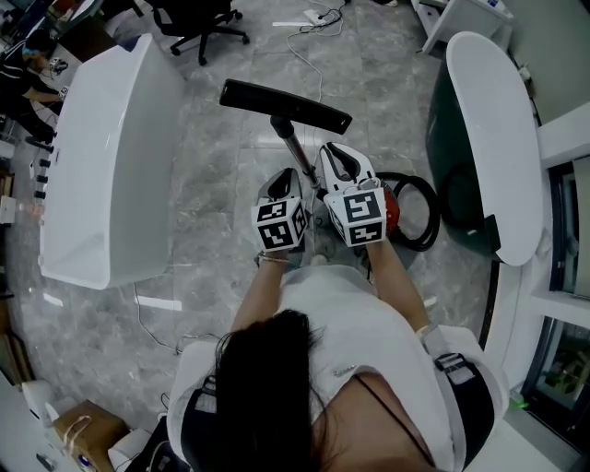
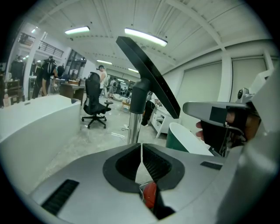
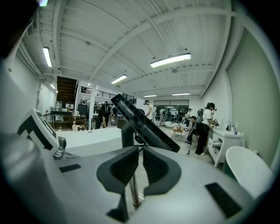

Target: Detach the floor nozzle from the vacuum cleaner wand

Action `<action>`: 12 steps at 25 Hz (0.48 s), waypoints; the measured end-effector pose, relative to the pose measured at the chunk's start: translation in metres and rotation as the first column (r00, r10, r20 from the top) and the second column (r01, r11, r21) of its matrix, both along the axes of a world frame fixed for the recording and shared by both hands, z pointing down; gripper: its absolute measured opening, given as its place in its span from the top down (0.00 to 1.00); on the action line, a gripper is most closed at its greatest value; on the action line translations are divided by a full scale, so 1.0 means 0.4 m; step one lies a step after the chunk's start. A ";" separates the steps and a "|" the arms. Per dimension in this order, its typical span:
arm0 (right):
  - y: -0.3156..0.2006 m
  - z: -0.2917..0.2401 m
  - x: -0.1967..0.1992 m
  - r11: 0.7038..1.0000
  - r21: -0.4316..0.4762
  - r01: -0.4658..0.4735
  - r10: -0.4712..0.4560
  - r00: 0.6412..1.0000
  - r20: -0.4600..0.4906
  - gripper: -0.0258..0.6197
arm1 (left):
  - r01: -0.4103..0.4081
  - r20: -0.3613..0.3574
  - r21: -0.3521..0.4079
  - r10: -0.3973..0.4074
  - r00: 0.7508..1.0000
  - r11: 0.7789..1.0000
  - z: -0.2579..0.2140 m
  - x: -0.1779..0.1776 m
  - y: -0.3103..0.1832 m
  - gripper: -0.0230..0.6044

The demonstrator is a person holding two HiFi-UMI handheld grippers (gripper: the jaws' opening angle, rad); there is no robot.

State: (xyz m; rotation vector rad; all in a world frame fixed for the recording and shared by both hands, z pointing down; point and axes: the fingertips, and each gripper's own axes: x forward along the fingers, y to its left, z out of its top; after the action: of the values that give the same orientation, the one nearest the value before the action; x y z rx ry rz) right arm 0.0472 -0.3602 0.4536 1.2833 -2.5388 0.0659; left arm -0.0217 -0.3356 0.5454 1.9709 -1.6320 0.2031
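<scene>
Evidently left claw [image 2: 141, 148] and right claw [image 3: 140, 149] are both closed, tips together.

I count one floor nozzle [image 1: 286, 106], one wand [image 1: 293, 147], one red canister [image 1: 392, 207], two white tubs [image 1: 111, 157] [image 1: 493, 138], and probably one office chair [image 1: 198, 23].

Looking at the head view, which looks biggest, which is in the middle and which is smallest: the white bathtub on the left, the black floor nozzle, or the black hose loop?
1. white bathtub, by far the largest
2. black floor nozzle
3. black hose loop, smallest, though part of it is hidden
</scene>
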 end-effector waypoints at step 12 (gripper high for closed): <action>-0.041 -0.023 -0.030 0.994 0.079 0.078 -0.064 0.985 -0.158 0.66 | 0.004 -0.008 0.009 -0.004 1.000 1.000 -0.002 -0.008 -0.030 0.94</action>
State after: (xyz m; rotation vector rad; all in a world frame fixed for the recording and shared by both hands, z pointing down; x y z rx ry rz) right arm 0.0351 -0.3767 0.4446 1.1773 -2.4742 -0.1537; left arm -0.0249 -0.3478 0.5444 1.9724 -1.6343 0.1862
